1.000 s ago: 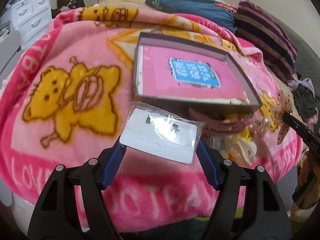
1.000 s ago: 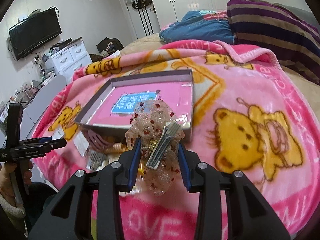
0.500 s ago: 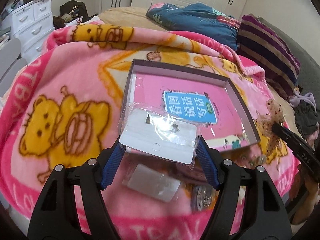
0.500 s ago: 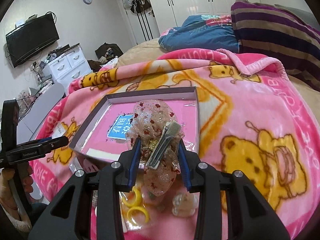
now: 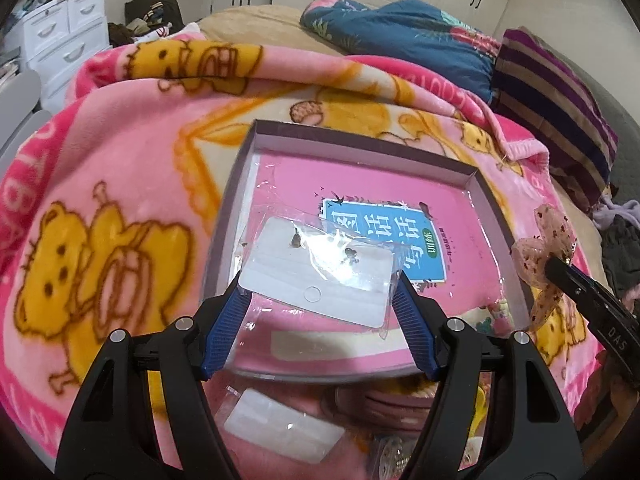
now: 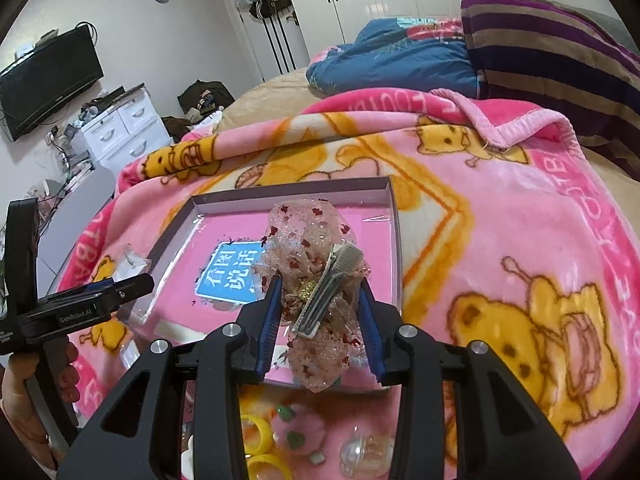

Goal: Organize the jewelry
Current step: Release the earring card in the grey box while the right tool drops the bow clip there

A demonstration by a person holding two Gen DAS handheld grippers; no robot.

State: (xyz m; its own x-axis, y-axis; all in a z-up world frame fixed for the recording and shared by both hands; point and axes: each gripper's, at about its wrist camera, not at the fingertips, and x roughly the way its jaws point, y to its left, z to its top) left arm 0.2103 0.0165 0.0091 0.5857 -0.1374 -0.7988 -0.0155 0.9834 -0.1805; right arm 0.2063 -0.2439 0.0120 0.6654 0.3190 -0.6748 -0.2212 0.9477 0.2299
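An earring card [image 5: 318, 276] in a clear sleeve is hanging over the shallow pink-lined box [image 5: 496, 216], pinched by the left gripper [image 5: 320, 300]. The right gripper [image 6: 320, 312] is squeezing a sequinned bow hair clip [image 6: 316, 280] above the same box, on the pink bear blanket [image 6: 520, 240].

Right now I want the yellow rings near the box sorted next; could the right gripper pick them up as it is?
Probably not yet. The right gripper is shut on a glittery hair bow, so its jaws are full. The yellow rings lie uncovered on the blanket just below it.
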